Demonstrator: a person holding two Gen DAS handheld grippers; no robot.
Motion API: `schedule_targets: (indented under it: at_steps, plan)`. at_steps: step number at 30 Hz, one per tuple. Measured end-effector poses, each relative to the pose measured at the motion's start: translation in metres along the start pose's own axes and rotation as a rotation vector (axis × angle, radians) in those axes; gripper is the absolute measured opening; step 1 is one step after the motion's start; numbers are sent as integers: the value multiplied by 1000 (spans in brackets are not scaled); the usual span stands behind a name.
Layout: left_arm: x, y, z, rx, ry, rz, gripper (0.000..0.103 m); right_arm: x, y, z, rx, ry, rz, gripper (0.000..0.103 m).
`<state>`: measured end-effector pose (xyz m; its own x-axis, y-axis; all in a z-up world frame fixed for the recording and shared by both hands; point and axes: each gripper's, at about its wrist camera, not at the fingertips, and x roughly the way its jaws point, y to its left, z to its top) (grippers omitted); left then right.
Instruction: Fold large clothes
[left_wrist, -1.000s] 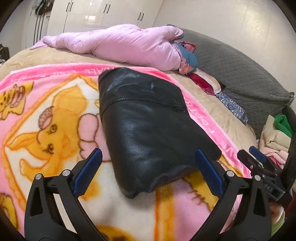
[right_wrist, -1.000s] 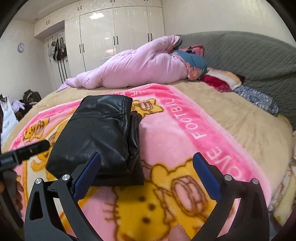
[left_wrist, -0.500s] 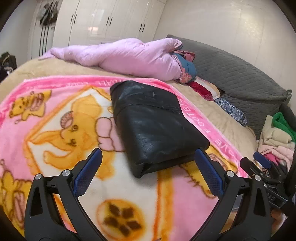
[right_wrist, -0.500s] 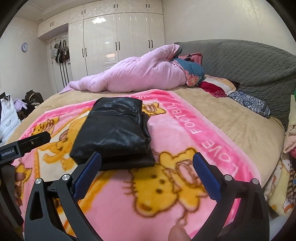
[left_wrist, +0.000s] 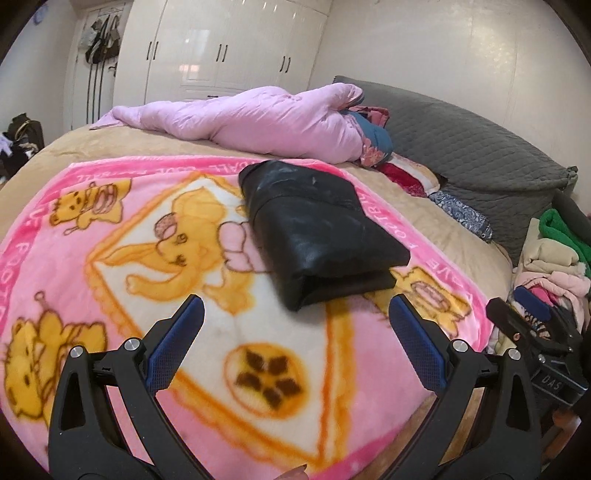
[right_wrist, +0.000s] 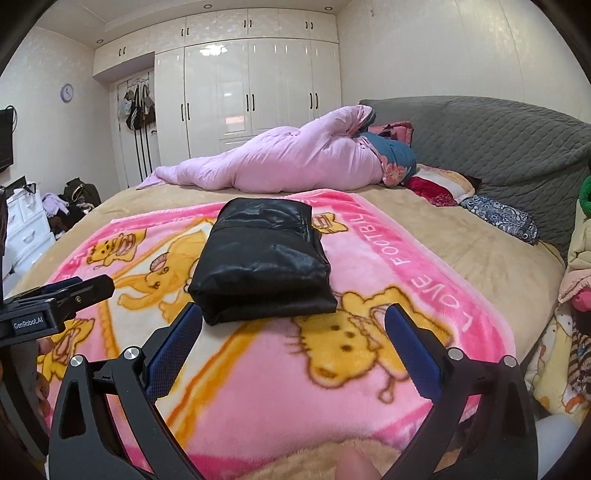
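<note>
Left wrist view: left gripper (left_wrist: 295, 325) spread wide, nothing between its blue pads, held above the near part of the pink cartoon blanket (left_wrist: 110, 258). Black leather garment (left_wrist: 317, 229) lies on that blanket ahead, already doubled into a compact rectangle, layered edge facing the camera. Right gripper (left_wrist: 532, 314) shows at the far right edge, apart from the garment. Judged: the fold on this piece looks finished; both tools are clear of it. Next move likely calls for lifting the bundle by its thick folded edge without letting layers slide, or fetching another piece from the clothes pile (left_wrist: 550, 258) at the right.

Right wrist view: right gripper (right_wrist: 293, 325) also released and empty, just short of the garment's (right_wrist: 258, 258) near edge. Left gripper (right_wrist: 59, 299) shows at left, off the garment.

Bed and room: tan bedspread (right_wrist: 443, 236) under the blanket, lilac quilt (right_wrist: 288, 162) heaped behind, grey quilted headboard (right_wrist: 498, 147), white wardrobes (right_wrist: 251, 88), wall clock (right_wrist: 67, 92), bags hanging by the door.
</note>
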<state>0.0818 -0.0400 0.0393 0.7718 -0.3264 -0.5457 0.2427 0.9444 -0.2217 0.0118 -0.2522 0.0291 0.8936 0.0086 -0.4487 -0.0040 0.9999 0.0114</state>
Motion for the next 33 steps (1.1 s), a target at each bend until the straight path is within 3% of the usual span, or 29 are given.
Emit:
schedule_targets:
  at_steps: [12, 33]
  plan:
    - [-19, 17, -35, -1, -16, 84, 94, -7, 3, -40, 37, 92, -2, 99]
    - [-25, 15, -36, -5, -13, 54, 94, -17, 9, -42, 15, 90, -6, 99]
